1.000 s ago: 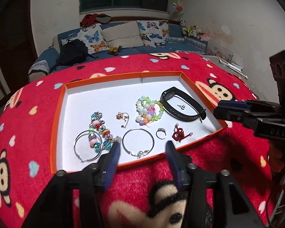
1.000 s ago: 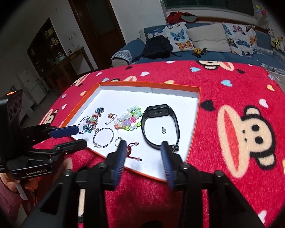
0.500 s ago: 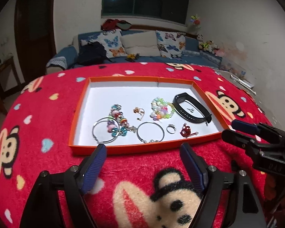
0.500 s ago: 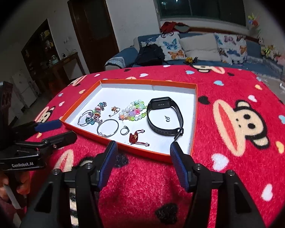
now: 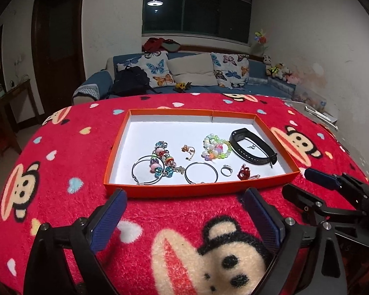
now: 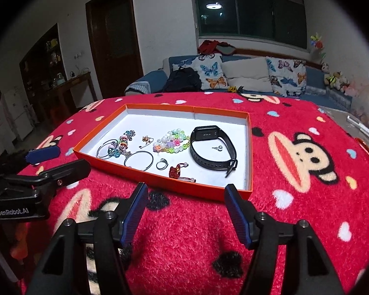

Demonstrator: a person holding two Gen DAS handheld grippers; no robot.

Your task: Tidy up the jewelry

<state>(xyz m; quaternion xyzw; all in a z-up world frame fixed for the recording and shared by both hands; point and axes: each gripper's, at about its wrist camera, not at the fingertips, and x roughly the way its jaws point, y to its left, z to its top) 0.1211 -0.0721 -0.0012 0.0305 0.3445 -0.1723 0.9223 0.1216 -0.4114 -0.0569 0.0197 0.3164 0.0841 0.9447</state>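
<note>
An orange-rimmed white tray (image 5: 273, 134) (image 6: 249, 147) lies on the red blanket and holds the jewelry. In it are a black wristband (image 5: 252, 146) (image 6: 212, 147), a pastel bead bracelet (image 5: 215, 146) (image 6: 173, 141), a charm bracelet (image 5: 163, 161) (image 6: 120, 143), two silver hoops (image 5: 201, 173) (image 6: 138, 161), a silver ring (image 5: 226, 170) (image 6: 161, 164), a red knot charm (image 5: 244, 173) (image 6: 176, 172) and a small gold chain (image 5: 188, 151). My left gripper (image 5: 184, 198) hovers before the tray's near rim, jaws opening wide, nothing between them. My right gripper (image 6: 185, 191) is likewise short of the tray, jaws opening and empty.
The blanket has monkey faces and hearts. A blue sofa (image 5: 196, 83) with butterfly cushions and a black backpack (image 5: 130, 82) stands behind the table. The right gripper (image 5: 310, 184) shows at the right of the left wrist view, the left gripper (image 6: 59, 161) at the left of the right wrist view.
Both grippers have drawn back from the tray toward the near side of the table, and both sets of jaws have spread wider. The jewelry in the tray has not moved.
</note>
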